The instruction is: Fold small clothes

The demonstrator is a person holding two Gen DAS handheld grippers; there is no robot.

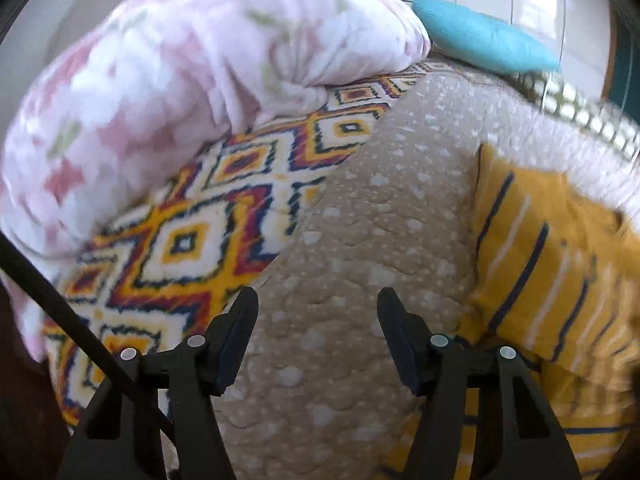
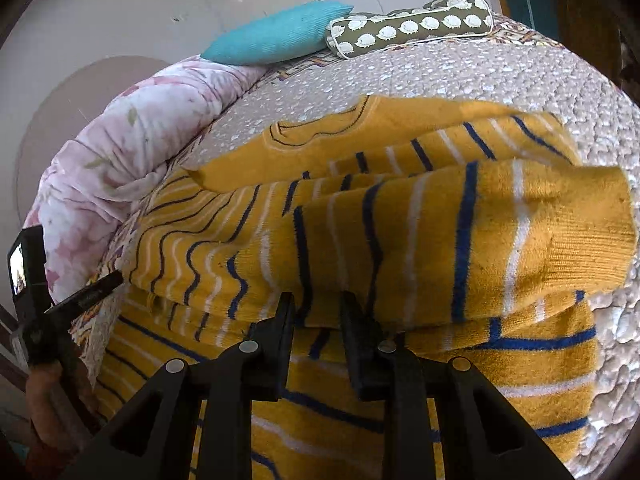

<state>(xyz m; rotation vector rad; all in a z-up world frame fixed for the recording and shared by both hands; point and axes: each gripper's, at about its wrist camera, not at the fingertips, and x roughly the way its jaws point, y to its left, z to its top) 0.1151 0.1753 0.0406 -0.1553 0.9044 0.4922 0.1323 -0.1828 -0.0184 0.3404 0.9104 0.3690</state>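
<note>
A mustard sweater (image 2: 400,240) with blue and white stripes lies on the beige dotted quilt (image 2: 480,76). One sleeve (image 2: 520,232) is folded across its body. My right gripper (image 2: 318,300) hovers at the sleeve's near edge, jaws a narrow gap apart, with striped fabric showing behind the gap; no pad visibly presses on it. In the left wrist view the sweater (image 1: 540,260) is at the right. My left gripper (image 1: 318,300) stands open over bare quilt (image 1: 360,220) just left of it, with nothing between its fingers.
A rolled pink floral duvet (image 1: 180,80) lies along the left side, on a diamond-patterned blanket (image 1: 180,240). A teal pillow (image 2: 276,36) and a hedgehog-print bolster (image 2: 412,24) sit at the far end. The left hand with its gripper body (image 2: 28,272) shows at the left edge.
</note>
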